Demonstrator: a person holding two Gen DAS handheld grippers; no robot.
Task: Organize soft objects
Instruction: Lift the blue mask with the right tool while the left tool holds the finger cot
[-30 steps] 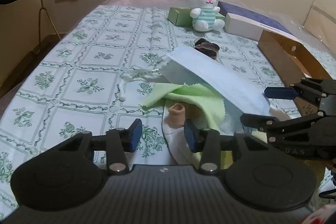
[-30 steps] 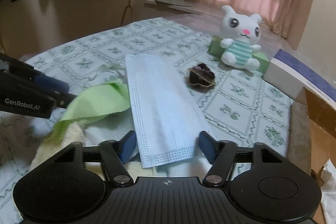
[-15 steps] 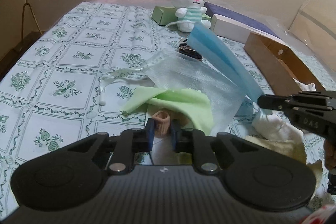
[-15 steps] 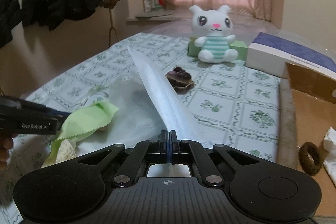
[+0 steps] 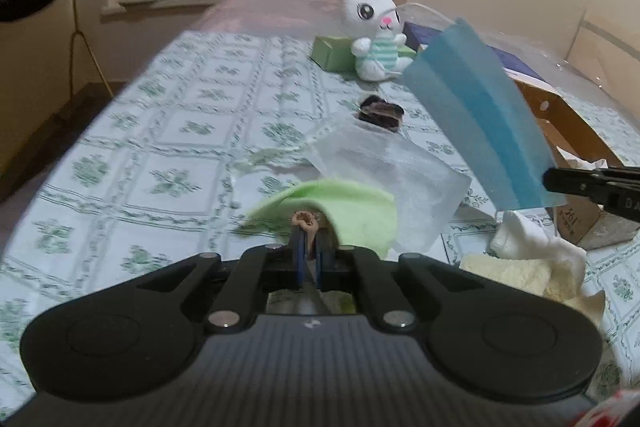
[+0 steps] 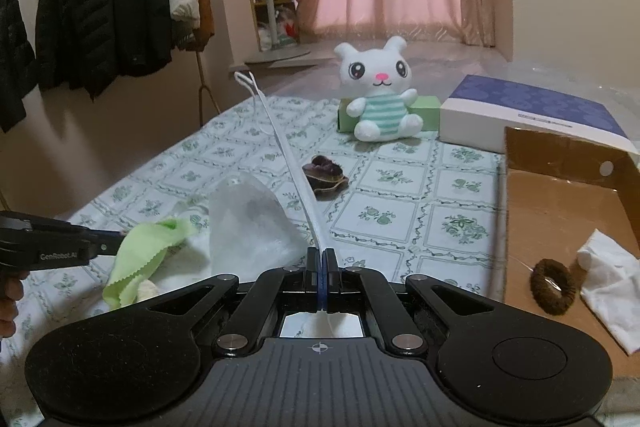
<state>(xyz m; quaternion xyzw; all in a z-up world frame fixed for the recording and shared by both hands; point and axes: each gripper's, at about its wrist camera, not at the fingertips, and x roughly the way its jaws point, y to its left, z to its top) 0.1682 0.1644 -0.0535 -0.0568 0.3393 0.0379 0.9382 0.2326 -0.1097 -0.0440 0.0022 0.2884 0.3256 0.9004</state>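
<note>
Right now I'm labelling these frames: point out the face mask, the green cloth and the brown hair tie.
face mask point(image 5: 476, 115), left wrist view, middle of its blue sheet.
green cloth point(image 5: 352, 211), left wrist view, top of its raised fold.
brown hair tie point(image 6: 554, 285), right wrist view, ring's fuzzy band, inside the cardboard box.

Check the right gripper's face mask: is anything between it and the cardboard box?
Nothing visible does. The right gripper is shut on the face mask, held up clear of the table, and the cardboard box lies open just to its right, holding only a hair tie and white cloth.
</note>
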